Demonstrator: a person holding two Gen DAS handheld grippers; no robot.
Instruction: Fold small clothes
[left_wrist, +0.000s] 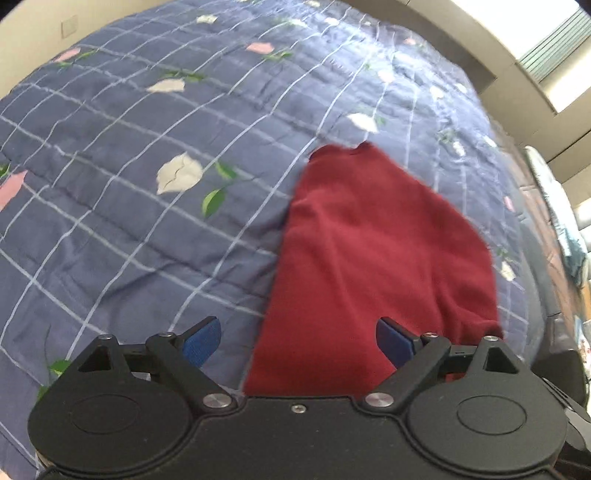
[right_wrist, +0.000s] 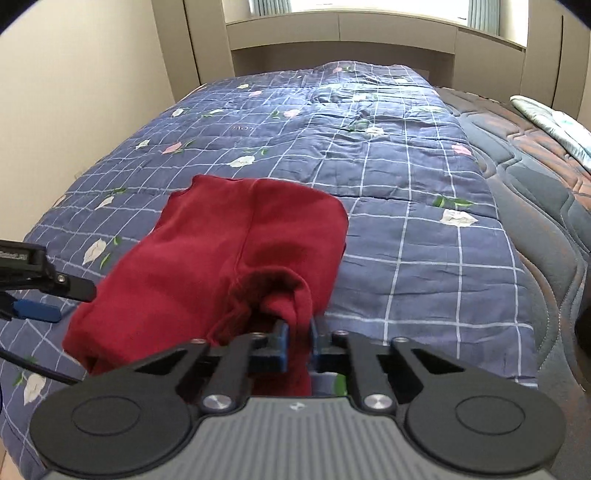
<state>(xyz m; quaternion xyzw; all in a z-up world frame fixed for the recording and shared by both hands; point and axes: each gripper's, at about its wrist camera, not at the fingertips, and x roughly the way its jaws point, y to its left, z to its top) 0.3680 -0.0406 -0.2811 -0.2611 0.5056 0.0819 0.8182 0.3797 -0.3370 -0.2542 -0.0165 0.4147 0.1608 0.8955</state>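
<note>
Lying across the middle of the right wrist view, a dark red garment (right_wrist: 236, 254) rests on a blue checked quilt (right_wrist: 406, 258) printed with pale flowers and green leaves, its far edge reaching toward the centre of the bed. At the lower centre of that frame the right gripper (right_wrist: 297, 338) has its blue pads pressed together on a bunched fold of the red cloth, which rises in a small hump just above the fingers — the rest of the garment spreads up and to the left. At the left edge of the same view the left gripper (right_wrist: 51, 299) shows as a black finger above a blue pad, just beside the garment's lower left edge and apparently clear of it, though the edge of the lens blurs this. In the left wrist view its two blue pads (left_wrist: 203, 341) stand spread wide at the bottom of the frame with nothing between them — the left pad over the quilt, the right over the red cloth. A beige headboard (right_wrist: 332, 33) fills the top.
</note>
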